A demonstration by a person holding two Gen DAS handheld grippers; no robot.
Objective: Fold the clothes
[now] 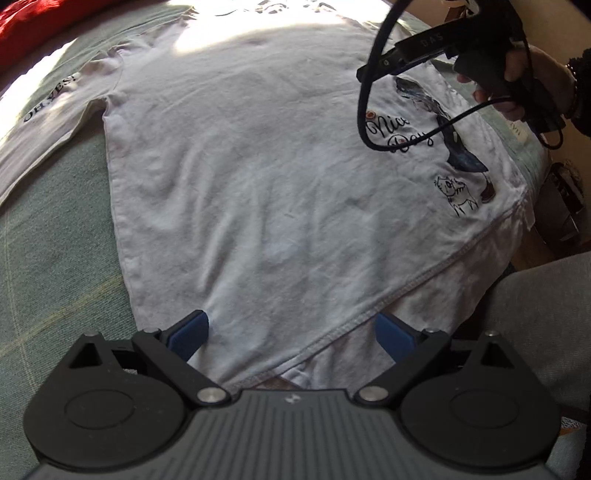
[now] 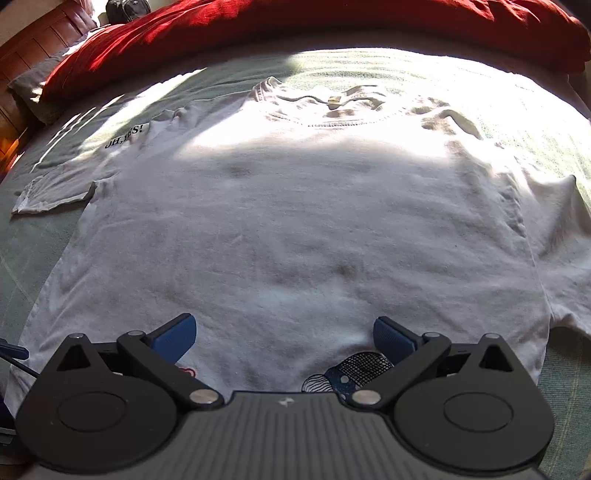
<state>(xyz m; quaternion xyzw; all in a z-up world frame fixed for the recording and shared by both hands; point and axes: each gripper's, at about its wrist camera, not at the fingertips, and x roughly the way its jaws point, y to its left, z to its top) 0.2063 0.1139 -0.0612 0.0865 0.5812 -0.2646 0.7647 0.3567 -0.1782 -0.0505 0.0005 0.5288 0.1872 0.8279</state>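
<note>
Setting: home bedroom. Evidence: pale green checked bedspread (image 2: 535, 110) as work surface; rumpled red blanket (image 2: 295, 26) along far edge; brown wooden panelling (image 2: 33, 48) at left, probably a headboard.

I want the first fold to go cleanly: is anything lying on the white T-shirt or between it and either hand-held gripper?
Nothing visible does. The white T-shirt lies spread bare on the bed; only the right hand-held gripper's black cable hangs above it.

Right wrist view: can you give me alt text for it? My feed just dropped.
A white T-shirt lies spread flat on a green bedcover, collar at the far end, half in bright sunlight. The right gripper is open over the near hem, holding nothing. A red blanket is bunched along the far edge of the bed.
</note>
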